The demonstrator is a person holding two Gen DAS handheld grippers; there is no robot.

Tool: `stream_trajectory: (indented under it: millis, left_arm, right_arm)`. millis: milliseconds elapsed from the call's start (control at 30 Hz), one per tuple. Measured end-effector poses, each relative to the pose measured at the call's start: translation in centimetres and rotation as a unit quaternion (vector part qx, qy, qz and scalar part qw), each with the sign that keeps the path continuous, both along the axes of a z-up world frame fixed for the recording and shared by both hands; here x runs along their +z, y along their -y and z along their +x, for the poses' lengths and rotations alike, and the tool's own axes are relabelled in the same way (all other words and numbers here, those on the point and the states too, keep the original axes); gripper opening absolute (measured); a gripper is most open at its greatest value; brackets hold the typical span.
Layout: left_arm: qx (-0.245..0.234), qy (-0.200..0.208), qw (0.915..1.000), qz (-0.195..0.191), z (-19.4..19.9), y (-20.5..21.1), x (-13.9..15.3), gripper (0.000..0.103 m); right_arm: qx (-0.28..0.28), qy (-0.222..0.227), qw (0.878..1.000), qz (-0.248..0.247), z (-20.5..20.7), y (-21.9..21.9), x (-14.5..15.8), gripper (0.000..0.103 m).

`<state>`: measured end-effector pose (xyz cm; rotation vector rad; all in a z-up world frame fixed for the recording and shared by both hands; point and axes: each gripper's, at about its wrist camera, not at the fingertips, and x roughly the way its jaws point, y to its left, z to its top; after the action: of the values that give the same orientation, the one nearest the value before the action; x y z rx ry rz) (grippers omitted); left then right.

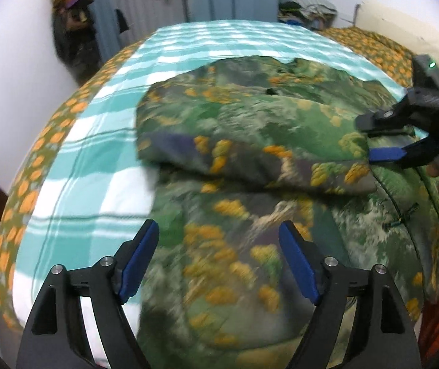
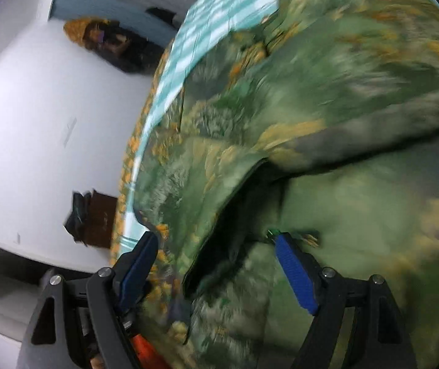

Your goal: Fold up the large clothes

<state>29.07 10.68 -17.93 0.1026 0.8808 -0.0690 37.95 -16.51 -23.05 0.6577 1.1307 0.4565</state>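
Note:
A large green garment with orange and grey print (image 1: 250, 129) lies on the bed, its upper part folded over the lower part. It also fills the right wrist view (image 2: 327, 123), blurred. My left gripper (image 1: 219, 236) is open and empty, hovering above the garment's near part. My right gripper (image 1: 370, 140) shows at the right of the left wrist view, jaws apart, at the right edge of the folded layer. In its own view the right gripper (image 2: 216, 246) is open, with a fold's dark edge (image 2: 219, 230) between the fingers; nothing is pinched.
The bed has a teal and white checked sheet (image 1: 102, 141) over an orange-patterned cover (image 1: 25, 190). A white wall (image 1: 10, 70) is at the left. Clothes hang at the far left (image 1: 72, 30) and a pile (image 1: 308, 9) sits beyond the bed.

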Motion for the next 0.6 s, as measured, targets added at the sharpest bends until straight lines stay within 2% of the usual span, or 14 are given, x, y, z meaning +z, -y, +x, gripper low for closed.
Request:
stream_trajectory:
  millis: [67, 133, 167, 200, 400, 500, 600]
  left_arm:
    - [0.01, -0.006, 0.9999, -0.001, -0.6, -0.7, -0.3, 0.082]
    - [0.024, -0.016, 0.9996, -0.006, -1.0, -1.5, -0.9, 0.082]
    - [0.03, -0.021, 0.9993, -0.011, -1.1, -1.9, -1.1, 0.082]
    - [0.037, -0.026, 0.9989, -0.015, -1.2, -2.3, -1.3, 0.082]
    - [0.054, -0.025, 0.9978, -0.029, -1.1, -3.2, -0.8, 0.082]
    - [0.051, -0.016, 0.9979, -0.035, -0.7, -2.7, -0.1, 0.082]
    - [0.051, -0.017, 0.9975, -0.046, -0.5, -2.1, 0.3, 0.082]
  right_arm:
    - [-0.006, 0.009, 1.0, -0.024, 0.7, -0.9, -0.7, 0.082]
    - [-0.004, 0.028, 0.999, -0.024, 1.0, -1.1, -0.4, 0.07]
    - [0.003, 0.032, 0.999, -0.019, 1.2, -1.3, -0.2, 0.033]
    - [0.005, 0.036, 0.999, -0.028, 1.2, -1.5, 0.1, 0.011]
    - [0.01, 0.14, 0.986, -0.087, 2.4, -0.5, 6.7, 0.01]
    - [-0.011, 0.144, 0.983, -0.116, 6.1, 1.3, 7.8, 0.01]
    - [-0.003, 0.131, 0.976, -0.171, 9.5, 1.6, 6.5, 0.01]
